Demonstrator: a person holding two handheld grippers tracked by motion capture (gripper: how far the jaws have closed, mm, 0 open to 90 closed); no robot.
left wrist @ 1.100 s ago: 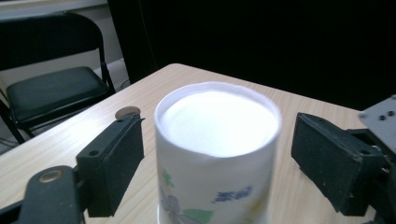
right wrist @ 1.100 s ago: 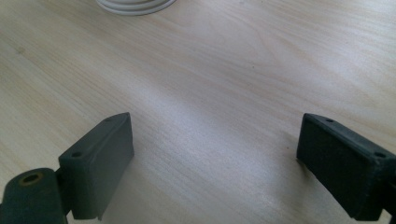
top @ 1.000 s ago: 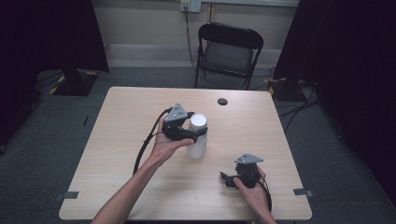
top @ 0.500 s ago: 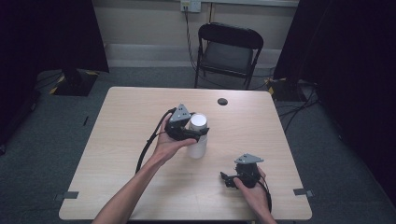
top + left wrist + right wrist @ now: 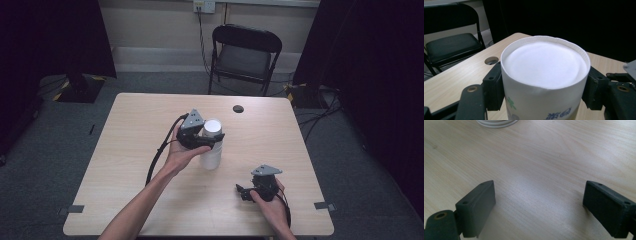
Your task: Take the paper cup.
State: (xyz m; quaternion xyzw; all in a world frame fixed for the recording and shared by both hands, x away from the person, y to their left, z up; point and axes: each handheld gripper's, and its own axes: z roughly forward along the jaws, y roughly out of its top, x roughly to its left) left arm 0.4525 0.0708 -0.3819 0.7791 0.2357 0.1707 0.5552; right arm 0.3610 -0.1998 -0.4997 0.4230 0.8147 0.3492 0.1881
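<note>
A white paper cup [image 5: 212, 154] stands upside down near the middle of the table [image 5: 130, 165], its flat bottom facing up. My left gripper [image 5: 214, 137] reaches in from the left near the cup's top. Its jaws have just been closing, and in the left gripper view both pads [image 5: 494, 86] press against the sides of the cup [image 5: 544, 65]. My right gripper [image 5: 243, 192] rests low on the table near the front right, well short of the cup. In the right gripper view its jaws [image 5: 539, 205] stand wide apart over bare wood, and the cup's rim [image 5: 496, 122] lies at the top edge.
A round cable hole [image 5: 238, 108] sits in the table behind the cup. A black folding chair [image 5: 245, 55] stands beyond the far edge. Cables trail from both grippers across the tabletop. Dark curtains hang on both sides.
The left gripper's jaws have drawn in against the cup. Both hands and the cup stay where they were.
</note>
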